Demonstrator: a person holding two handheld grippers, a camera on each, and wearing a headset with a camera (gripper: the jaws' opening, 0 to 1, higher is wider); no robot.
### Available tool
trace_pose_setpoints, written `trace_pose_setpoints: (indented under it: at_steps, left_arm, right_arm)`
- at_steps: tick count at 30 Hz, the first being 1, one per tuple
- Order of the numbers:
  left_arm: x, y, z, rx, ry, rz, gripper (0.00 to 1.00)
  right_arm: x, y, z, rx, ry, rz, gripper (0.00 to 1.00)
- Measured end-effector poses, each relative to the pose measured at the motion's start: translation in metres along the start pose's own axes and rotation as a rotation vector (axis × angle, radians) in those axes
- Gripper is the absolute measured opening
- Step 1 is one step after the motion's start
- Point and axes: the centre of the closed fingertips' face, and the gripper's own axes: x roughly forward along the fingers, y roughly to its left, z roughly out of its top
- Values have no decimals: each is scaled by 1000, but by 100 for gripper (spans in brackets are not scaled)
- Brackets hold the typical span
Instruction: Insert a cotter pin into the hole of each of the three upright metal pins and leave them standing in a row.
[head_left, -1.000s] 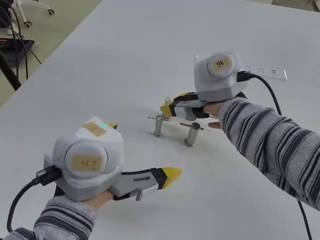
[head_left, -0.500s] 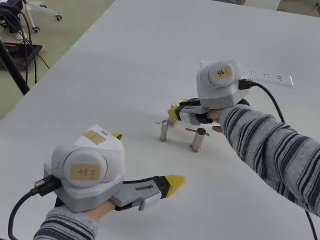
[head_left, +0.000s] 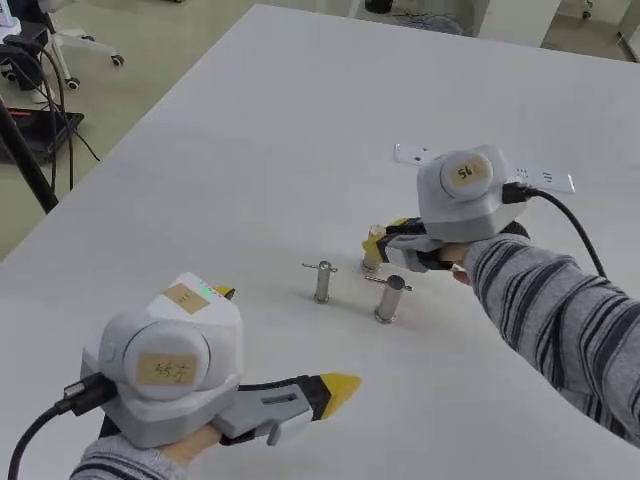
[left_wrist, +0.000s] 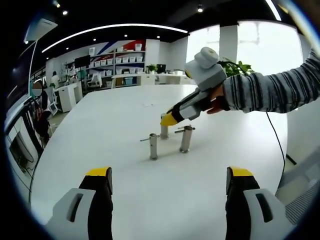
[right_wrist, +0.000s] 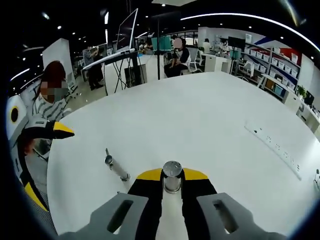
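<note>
Your right gripper (head_left: 385, 236) has shifted with its pin: a second ago its tips sat behind the left pin (head_left: 322, 283), and now they sit behind the gap between that one and the right pin (head_left: 389, 299), at their 12 o'clock. Its fingers (right_wrist: 150, 176) are narrow, clamped on the third pin (right_wrist: 172, 172), which stands upright on the table (head_left: 230, 150). Bare white table lies all round the work, and the table's edge slants from 12 down to 9 o'clock in the head view, well apart from the pins. The left and right pins stand near each other, each with a cotter pin (head_left: 318, 266) through its top. You cannot tell whether the third pin carries one, since the fingers cover its shaft. Your left gripper (left_wrist: 169, 176) hangs at 7 o'clock, fingers wide, well apart from the pins. A power strip (head_left: 545, 180) lies at 1 o'clock, partly hidden behind the right gripper.
</note>
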Motion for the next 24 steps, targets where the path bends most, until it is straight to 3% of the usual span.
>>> trace_pose_setpoints:
  at_steps: [14, 24]
  left_arm:
    - [-5, -7, -2, 4, 7, -19, 98]
    - [-8, -12, 1, 16, -1, -34, 98]
  right_arm:
    - [-57, -21, -51, 74, 45, -96, 8]
    - [-89, -15, -74, 107, 61, -132, 8]
